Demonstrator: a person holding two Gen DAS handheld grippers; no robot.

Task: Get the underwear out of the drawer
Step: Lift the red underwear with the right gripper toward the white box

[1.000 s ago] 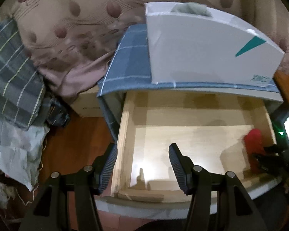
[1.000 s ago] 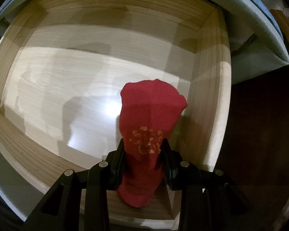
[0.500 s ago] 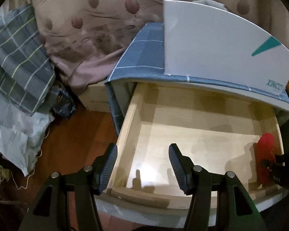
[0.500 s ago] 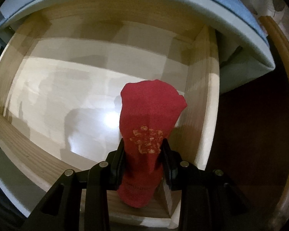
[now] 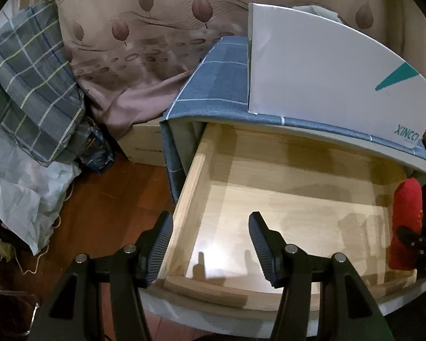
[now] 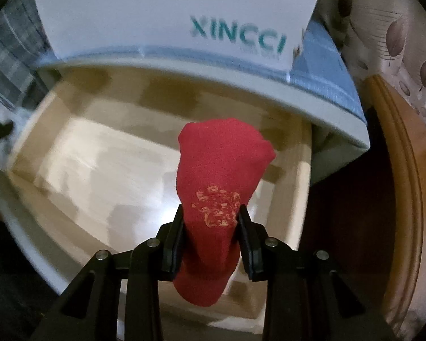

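Note:
A rolled red underwear [image 6: 221, 176] with a gold print stands up between the pads of my right gripper [image 6: 211, 227], which is shut on it above the right end of the open wooden drawer [image 6: 79, 153]. In the left wrist view the same red underwear [image 5: 407, 218] shows at the far right, held over the drawer's right side. My left gripper [image 5: 210, 241] stands open with nothing between its fingers, straddling the left side wall of the drawer [image 5: 190, 204] near the front corner. The drawer's floor shows bare.
A white box [image 5: 326, 79] printed XINCCI sits on the blue checked cloth [image 5: 221, 85] covering the cabinet top. Left of the cabinet are a cardboard box [image 5: 144, 142], a plaid pillow [image 5: 34, 85], bags and a leaf-patterned sheet [image 5: 144, 42]. A wooden bed frame [image 6: 403, 199] curves at right.
My right gripper has risen and tilted up with the red underwear, so the white box now fills the top of its view. The left gripper has rolled a little and stays open.

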